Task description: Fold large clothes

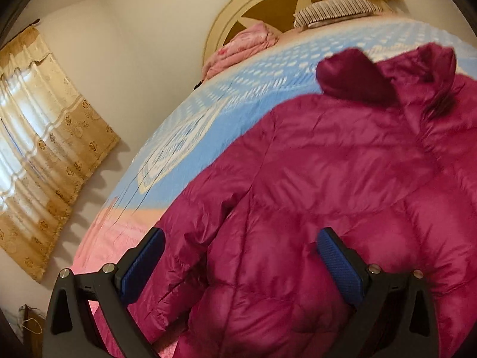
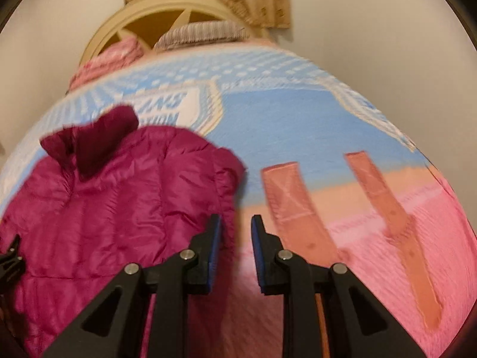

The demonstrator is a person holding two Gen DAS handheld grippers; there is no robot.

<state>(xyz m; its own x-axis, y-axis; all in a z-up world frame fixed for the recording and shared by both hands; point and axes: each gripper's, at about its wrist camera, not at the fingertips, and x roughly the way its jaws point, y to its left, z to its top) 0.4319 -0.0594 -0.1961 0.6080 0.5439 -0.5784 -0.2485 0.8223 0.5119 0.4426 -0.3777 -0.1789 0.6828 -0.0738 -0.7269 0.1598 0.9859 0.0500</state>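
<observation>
Lying spread on the bed (image 2: 298, 125), collar toward the headboard (image 1: 220, 21), the magenta puffer jacket (image 1: 342, 194) is resting on the blue-and-pink bedspread with its left sleeve (image 1: 190, 253) angling out toward the near edge. Hovering over that sleeve and the jacket's side, the left gripper (image 1: 238, 262) is holding its blue pads wide apart, pinching nothing. The right gripper (image 2: 235, 238) is showing a narrow gap between its pads with no cloth in it — it is hanging just beside the jacket's right edge, over the pink part of the bedspread.

Judging from this, the step in hand is taking hold of the jacket to begin a fold, and both pictures are blurring, so the hands are probably travelling. Doing it well is likely meaning this: slowing before contact, bringing the left pads down around the sleeve's cuff end rather than the puffy middle, and widening the right pads before reaching for the opposite edge, since the present gap is looking too slim for quilted fabric. The shiny shell is probably slipping easily — a deep bite on a seam is holding better than a pinch on padding. Lifting both sides evenly is keeping the fold line straight.
</observation>
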